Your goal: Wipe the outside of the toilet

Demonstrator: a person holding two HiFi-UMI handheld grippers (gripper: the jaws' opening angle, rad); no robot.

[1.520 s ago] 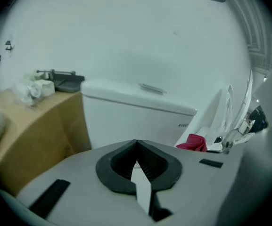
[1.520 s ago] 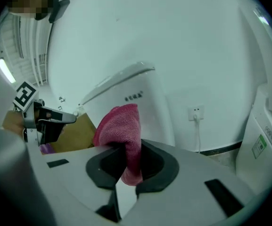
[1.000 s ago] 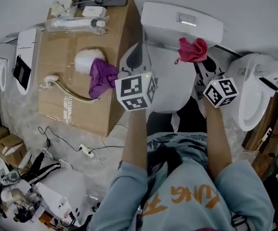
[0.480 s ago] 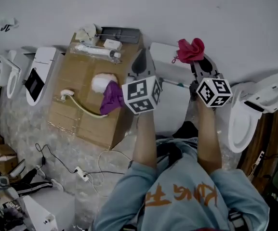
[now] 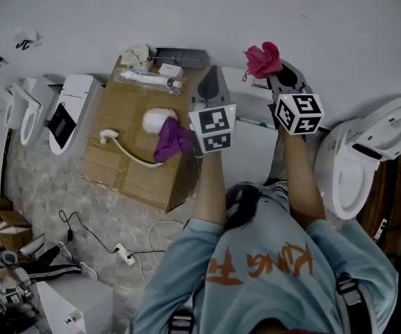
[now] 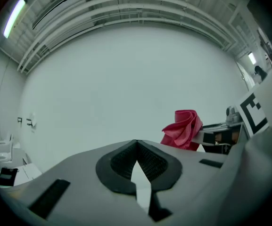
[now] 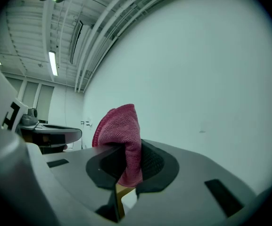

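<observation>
The white toilet (image 5: 256, 148) stands below both grippers, its tank (image 5: 245, 81) against the wall and mostly covered by them. My right gripper (image 5: 278, 72) is raised in front of the wall, shut on a red cloth (image 5: 263, 60) that bunches up above its tips. In the right gripper view the red cloth (image 7: 121, 140) is pinched between the jaws, with bare wall behind. My left gripper (image 5: 210, 82) is raised beside it, shut with nothing in it. The left gripper view faces the wall, jaw tips (image 6: 136, 147) touching, and the red cloth (image 6: 183, 130) shows at its right.
A cardboard box (image 5: 141, 141) left of the toilet carries a purple cloth (image 5: 172, 139), a white puff, a hose and a bottle. Another toilet (image 5: 363, 155) with its seat up stands at the right, more fixtures (image 5: 64, 113) at the left. Cables lie on the floor.
Both grippers have lifted away from the toilet toward the wall, the right one carrying the red cloth. The head view has tilted up, showing more wall.
</observation>
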